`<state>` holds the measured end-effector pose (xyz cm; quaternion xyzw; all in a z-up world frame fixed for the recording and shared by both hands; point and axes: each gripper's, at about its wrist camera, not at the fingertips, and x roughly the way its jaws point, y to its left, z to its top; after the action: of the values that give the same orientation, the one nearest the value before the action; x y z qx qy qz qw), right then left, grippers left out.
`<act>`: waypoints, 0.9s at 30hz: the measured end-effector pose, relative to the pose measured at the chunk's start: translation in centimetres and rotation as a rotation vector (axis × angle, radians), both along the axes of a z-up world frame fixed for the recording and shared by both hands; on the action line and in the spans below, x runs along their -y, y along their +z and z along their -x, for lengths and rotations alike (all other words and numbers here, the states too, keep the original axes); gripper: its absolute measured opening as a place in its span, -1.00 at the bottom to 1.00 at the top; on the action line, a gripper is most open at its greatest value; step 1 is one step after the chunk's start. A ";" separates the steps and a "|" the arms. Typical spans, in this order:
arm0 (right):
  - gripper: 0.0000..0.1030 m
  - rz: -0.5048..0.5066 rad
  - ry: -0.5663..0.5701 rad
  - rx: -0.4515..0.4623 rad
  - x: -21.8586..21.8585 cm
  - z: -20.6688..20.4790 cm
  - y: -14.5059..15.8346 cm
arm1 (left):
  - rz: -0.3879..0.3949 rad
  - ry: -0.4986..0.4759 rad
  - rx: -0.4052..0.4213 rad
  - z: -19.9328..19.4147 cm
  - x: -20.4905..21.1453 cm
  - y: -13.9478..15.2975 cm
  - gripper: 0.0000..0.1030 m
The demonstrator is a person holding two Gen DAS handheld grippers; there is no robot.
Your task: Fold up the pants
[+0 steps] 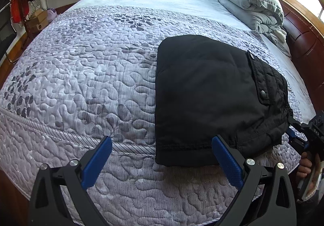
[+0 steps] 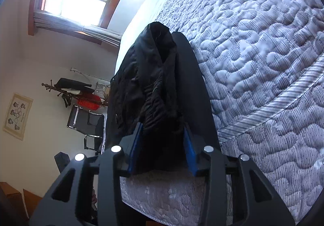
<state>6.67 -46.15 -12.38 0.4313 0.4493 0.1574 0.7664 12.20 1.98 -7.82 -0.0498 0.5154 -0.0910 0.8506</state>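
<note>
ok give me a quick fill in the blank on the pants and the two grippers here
1. The folded pants are coloured ____.
2. The left gripper is ____, with nothing between its fingers.
3. The right gripper is shut on the ____.
4. The pants lie on a quilted ____, with a folded grey blanket further back.

Missing words: black; open; pants; bed
</note>
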 end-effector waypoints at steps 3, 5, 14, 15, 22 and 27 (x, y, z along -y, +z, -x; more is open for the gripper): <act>-0.45 0.056 0.018 0.033 -0.5 -0.1 1.2 | -0.003 0.000 -0.002 0.0 0.0 0.0 0.93; -0.46 0.064 0.016 0.057 -0.5 -0.1 2.2 | 0.000 0.004 -0.005 0.0 -0.1 0.0 0.93; -0.46 0.064 -0.020 0.008 0.2 -0.5 0.7 | 0.008 0.008 -0.023 -0.1 -0.3 -0.3 0.93; -0.46 0.050 -0.026 0.005 0.3 -0.5 0.4 | 0.008 0.008 -0.024 -0.1 -0.4 -0.4 0.93; -0.44 0.041 -0.027 -0.002 0.3 -0.4 -0.2 | 0.024 0.032 -0.058 -0.6 -1.5 -1.4 0.93; -0.41 0.035 -0.026 -0.011 0.4 -0.6 -0.2 | 0.083 0.057 -0.093 -0.7 -2.4 -1.8 0.93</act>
<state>7.32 -46.56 -12.62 0.4244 0.4505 0.1370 0.7734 12.95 4.34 -9.62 -0.1038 0.5487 -0.0855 0.8251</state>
